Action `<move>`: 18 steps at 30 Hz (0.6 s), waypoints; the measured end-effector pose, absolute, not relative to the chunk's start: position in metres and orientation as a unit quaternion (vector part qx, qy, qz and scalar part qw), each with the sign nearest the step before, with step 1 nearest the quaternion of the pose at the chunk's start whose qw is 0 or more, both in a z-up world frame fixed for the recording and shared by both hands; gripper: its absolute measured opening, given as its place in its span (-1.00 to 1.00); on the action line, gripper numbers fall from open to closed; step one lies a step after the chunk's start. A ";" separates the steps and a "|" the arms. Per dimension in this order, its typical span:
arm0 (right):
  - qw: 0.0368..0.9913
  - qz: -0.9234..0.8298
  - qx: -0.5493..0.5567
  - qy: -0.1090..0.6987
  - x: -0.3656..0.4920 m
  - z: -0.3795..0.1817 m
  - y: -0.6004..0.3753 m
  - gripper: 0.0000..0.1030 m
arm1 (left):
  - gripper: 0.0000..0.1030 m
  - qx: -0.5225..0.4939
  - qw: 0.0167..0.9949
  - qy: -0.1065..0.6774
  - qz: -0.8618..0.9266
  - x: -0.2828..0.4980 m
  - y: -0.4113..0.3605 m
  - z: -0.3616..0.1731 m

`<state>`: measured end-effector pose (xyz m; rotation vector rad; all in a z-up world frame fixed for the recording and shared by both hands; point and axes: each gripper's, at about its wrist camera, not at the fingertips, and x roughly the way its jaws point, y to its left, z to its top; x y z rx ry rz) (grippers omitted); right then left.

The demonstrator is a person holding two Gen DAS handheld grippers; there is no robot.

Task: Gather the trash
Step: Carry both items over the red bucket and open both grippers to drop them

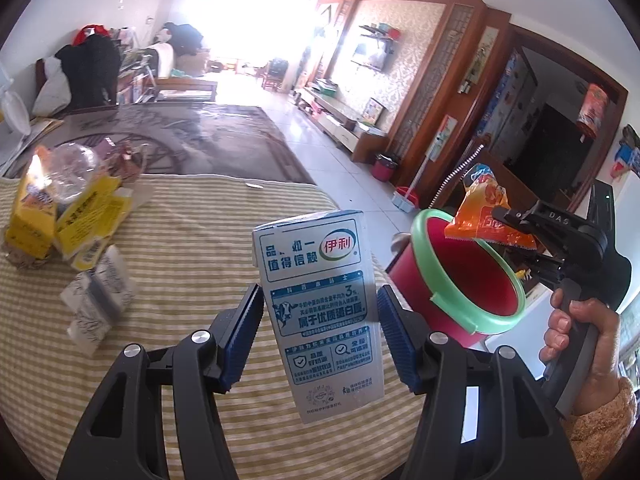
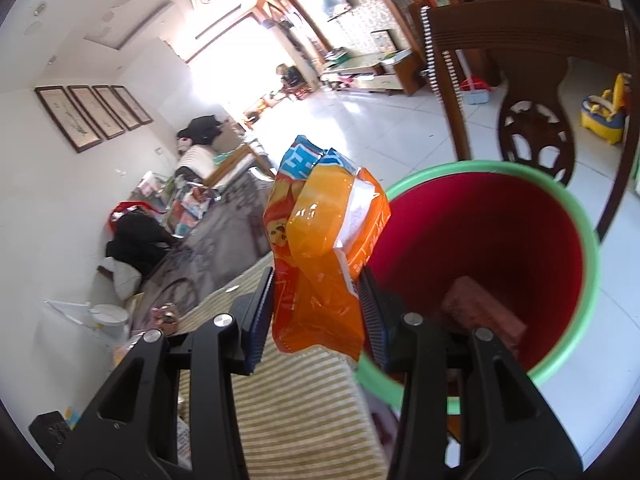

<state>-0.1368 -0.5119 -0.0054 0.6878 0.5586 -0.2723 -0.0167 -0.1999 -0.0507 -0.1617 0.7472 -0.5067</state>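
Observation:
My left gripper (image 1: 318, 332) is shut on a white and blue milk carton (image 1: 320, 304), held upright above the striped tablecloth (image 1: 180, 264). My right gripper (image 2: 318, 308) is shut on an orange snack wrapper (image 2: 324, 240) and holds it at the rim of a red bin with a green rim (image 2: 480, 240). In the left wrist view the right gripper (image 1: 504, 224) holds the wrapper (image 1: 486, 212) over the bin (image 1: 468, 276) beside the table's right edge. A brown item (image 2: 484, 312) lies inside the bin.
More trash sits at the table's far left: yellow boxes (image 1: 60, 216), a clear plastic container (image 1: 74, 168) and small white cartons (image 1: 100, 296). A wooden chair (image 2: 532, 80) stands behind the bin. A dark rug (image 1: 192, 136) covers the floor beyond the table.

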 end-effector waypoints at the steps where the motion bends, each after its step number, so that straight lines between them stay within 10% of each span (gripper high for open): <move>1: 0.893 -0.136 0.331 0.275 -0.137 -0.008 -0.515 -0.21 | 0.09 -0.078 0.896 0.361 -0.247 -0.016 -0.202 -0.051; 7: 0.877 -0.170 0.347 0.287 -0.146 -0.022 -0.538 -0.17 | 0.09 -0.088 0.883 0.371 -0.273 -0.005 -0.231 -0.052; 10: 0.864 -0.210 0.359 0.285 -0.152 -0.026 -0.546 0.49 | 0.09 -0.091 0.879 0.369 -0.288 0.002 -0.248 -0.048; 18: 0.847 -0.324 0.396 0.143 -0.208 -0.010 -0.571 0.69 | 0.09 -0.101 0.849 0.367 -0.366 0.025 -0.329 -0.030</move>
